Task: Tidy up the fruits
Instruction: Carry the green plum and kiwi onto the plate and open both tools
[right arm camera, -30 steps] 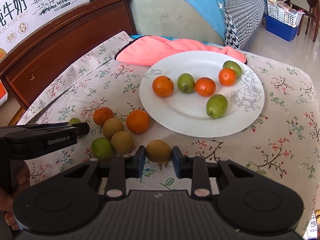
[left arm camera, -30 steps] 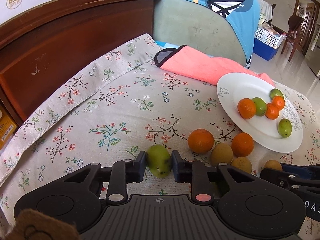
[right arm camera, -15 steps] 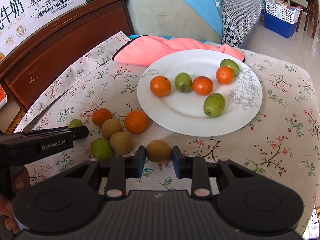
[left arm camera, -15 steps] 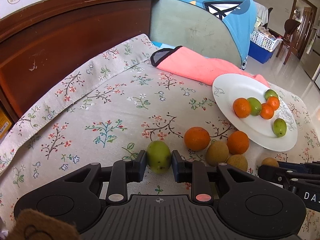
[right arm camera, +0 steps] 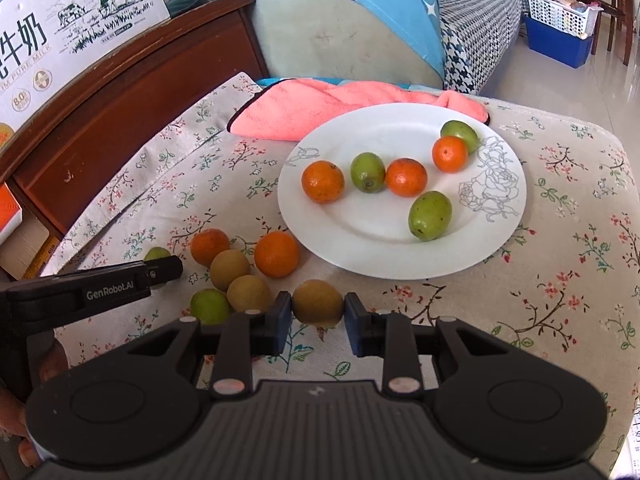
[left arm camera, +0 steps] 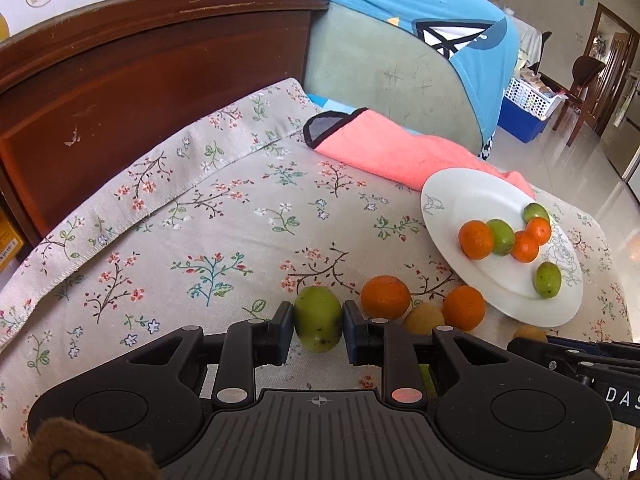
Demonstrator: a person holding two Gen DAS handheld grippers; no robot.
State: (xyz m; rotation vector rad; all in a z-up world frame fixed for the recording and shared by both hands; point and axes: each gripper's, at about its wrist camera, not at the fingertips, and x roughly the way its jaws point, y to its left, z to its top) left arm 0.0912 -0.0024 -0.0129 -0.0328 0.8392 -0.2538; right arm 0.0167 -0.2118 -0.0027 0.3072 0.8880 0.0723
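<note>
My left gripper [left arm camera: 318,326] is shut on a green fruit [left arm camera: 318,318] and holds it just above the floral cloth. My right gripper [right arm camera: 317,314] is shut on a brown kiwi-like fruit [right arm camera: 317,302], lifted near the front of the white plate [right arm camera: 360,236]. The plate holds three oranges and three green fruits. Loose fruits lie left of the plate: two oranges [right arm camera: 277,254], two brown fruits [right arm camera: 249,293] and a green one [right arm camera: 210,306]. The left gripper shows in the right wrist view [right arm camera: 162,270], its fruit mostly hidden.
A pink towel [right arm camera: 320,108] lies behind the plate. A dark wooden headboard [left arm camera: 120,92] runs along the left with a milk carton box [right arm camera: 60,28] on top. A sofa with a blue cushion [left arm camera: 400,32] stands behind. The plate also shows in the left wrist view [left arm camera: 460,200].
Both grippers have risen a little with their fruits held. The left one has lifted its green fruit off the cloth and the view has pulled back slightly.
</note>
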